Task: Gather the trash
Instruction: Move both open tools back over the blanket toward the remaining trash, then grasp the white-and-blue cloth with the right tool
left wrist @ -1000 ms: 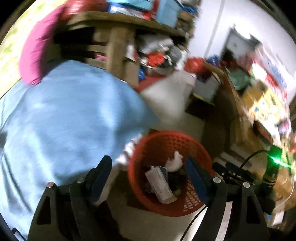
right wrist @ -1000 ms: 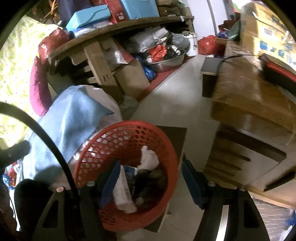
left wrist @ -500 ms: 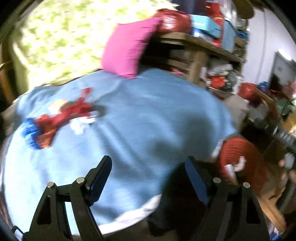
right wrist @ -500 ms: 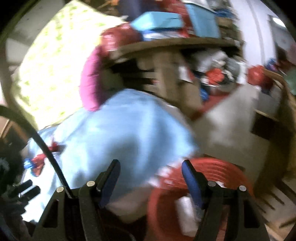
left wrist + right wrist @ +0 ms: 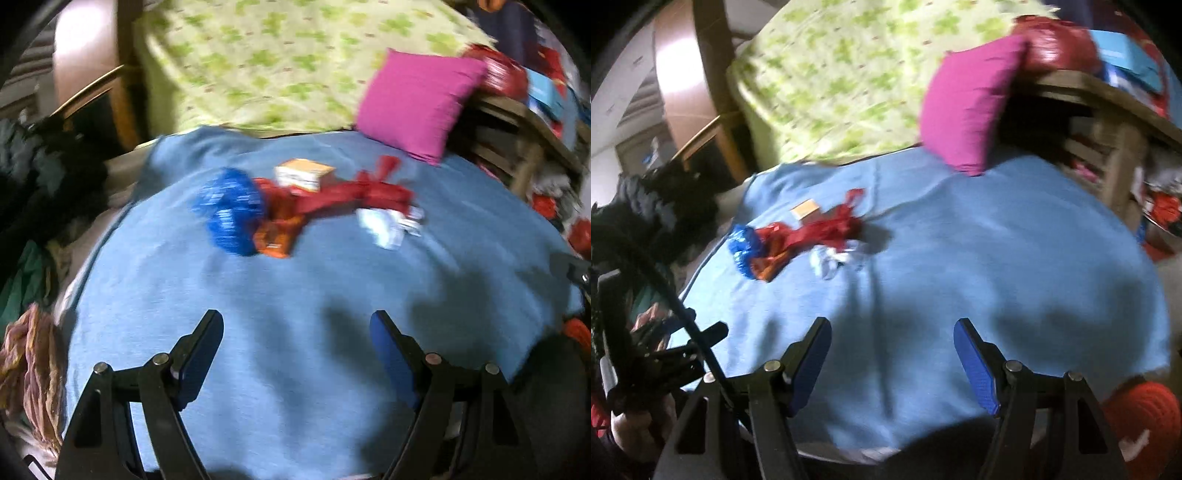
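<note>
2 views show a blue cloth covering the surface. In the left wrist view, the left gripper hovers with fingers spread and empty; trash lies far on the cloth: blue wrapper, red wrapper, small box, white paper. Pink cushion leans far right. In the right wrist view, the right gripper is likewise spread and empty; an orange basket sits near right.

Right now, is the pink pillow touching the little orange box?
Apart. In the left wrist view a strip of bare blue blanket lies between the pink pillow and the orange box.
</note>
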`<act>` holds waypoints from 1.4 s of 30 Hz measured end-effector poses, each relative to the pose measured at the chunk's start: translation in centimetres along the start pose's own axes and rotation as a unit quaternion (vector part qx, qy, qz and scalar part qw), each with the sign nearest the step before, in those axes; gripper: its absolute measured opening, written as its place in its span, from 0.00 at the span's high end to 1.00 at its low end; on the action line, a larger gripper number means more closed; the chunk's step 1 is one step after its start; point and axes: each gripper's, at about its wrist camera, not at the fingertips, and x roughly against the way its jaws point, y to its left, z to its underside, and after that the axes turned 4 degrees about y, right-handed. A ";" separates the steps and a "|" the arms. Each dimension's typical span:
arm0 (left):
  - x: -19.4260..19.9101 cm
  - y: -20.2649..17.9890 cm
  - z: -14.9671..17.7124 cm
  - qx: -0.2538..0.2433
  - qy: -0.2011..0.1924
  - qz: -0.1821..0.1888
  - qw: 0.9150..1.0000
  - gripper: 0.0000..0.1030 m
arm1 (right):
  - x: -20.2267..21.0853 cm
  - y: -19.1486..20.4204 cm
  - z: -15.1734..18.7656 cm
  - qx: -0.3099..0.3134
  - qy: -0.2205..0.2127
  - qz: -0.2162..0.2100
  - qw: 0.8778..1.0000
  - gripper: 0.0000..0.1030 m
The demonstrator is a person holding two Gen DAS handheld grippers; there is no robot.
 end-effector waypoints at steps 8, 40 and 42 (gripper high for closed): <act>-1.2 5.2 0.3 0.091 -0.004 -0.007 0.996 0.21 | -5.2 4.3 -1.7 0.040 0.032 -0.018 0.999 0.30; -3.4 6.0 0.6 0.142 0.030 0.055 0.988 0.21 | -18.5 6.9 -7.9 0.066 0.113 -0.010 0.991 0.42; -3.4 5.9 0.6 0.139 0.029 0.052 0.989 0.21 | -17.5 6.7 -7.3 0.064 0.112 -0.019 0.991 0.42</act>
